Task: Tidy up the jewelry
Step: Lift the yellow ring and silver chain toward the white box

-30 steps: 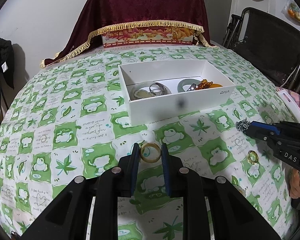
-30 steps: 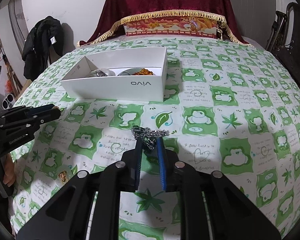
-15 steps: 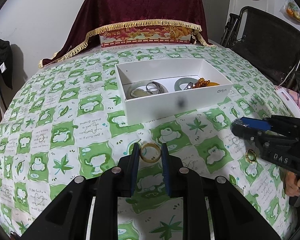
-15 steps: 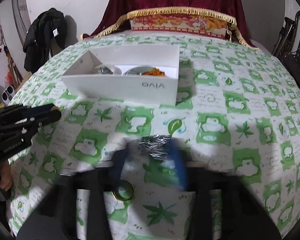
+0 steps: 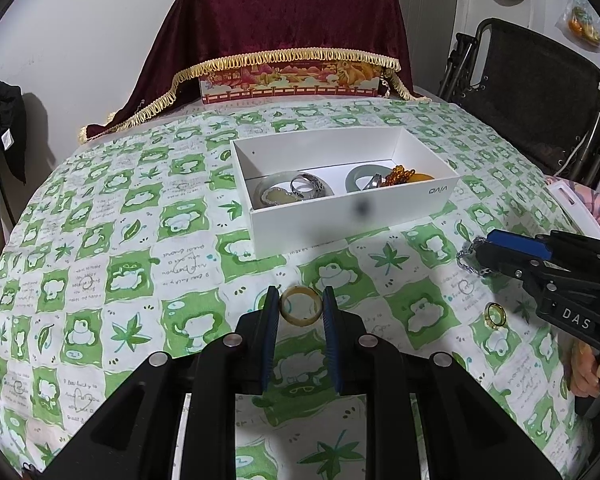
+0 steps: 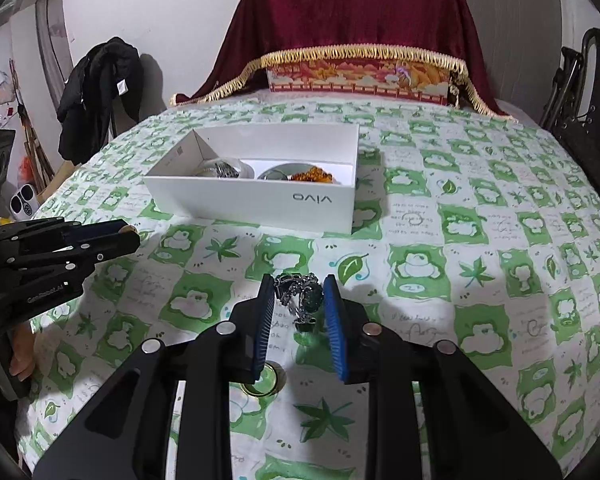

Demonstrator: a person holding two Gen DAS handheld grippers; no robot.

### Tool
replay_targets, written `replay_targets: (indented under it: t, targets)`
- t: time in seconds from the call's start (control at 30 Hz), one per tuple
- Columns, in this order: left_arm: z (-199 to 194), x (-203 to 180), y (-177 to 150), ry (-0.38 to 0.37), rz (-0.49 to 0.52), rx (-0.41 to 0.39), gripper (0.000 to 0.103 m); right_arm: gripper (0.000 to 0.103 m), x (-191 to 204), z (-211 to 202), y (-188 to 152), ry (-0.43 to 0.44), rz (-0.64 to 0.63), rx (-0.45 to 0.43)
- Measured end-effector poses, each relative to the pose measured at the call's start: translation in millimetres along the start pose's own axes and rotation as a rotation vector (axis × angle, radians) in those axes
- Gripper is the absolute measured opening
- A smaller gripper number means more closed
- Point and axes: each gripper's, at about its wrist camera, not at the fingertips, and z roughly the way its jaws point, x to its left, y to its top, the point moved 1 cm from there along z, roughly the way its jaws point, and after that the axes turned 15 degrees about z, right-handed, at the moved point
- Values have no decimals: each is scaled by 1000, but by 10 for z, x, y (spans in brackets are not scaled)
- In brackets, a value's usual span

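My left gripper (image 5: 301,304) is shut on a yellow-brown bangle (image 5: 301,307), held above the green-and-white tablecloth. My right gripper (image 6: 299,300) is shut on a silver chain bracelet (image 6: 300,296), which hangs between the blue pads; it also shows in the left wrist view (image 5: 470,258). The white vivo box (image 5: 352,210) lies ahead with pale bangles, a silver piece and amber beads (image 5: 400,176) inside. A gold ring (image 5: 495,315) lies on the cloth under the right gripper, also in the right wrist view (image 6: 262,380).
A dark red cloth covers a decorated box (image 5: 290,80) at the table's far edge. A black folding chair (image 5: 536,100) stands at the right. A black garment (image 6: 96,92) hangs at the left wall.
Both grippers rose and came a little closer to the white box. The right gripper lifted the chain off the cloth, uncovering the gold ring beneath it.
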Motion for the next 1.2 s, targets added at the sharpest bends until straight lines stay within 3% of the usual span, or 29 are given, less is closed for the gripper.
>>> replay_targets:
  t: [0.57,0.97,1.2]
  targets:
    - [-222,37,89,25,-24,-89,22,24,-105,-242,145,67,93,-70]
    - [-266,288,718,-7,-40,-160,22,24,173,-427,949,186,117,-148]
    - [60,484,960,-31,-87,-136,22,24,197,27,1181,242,171,-61]
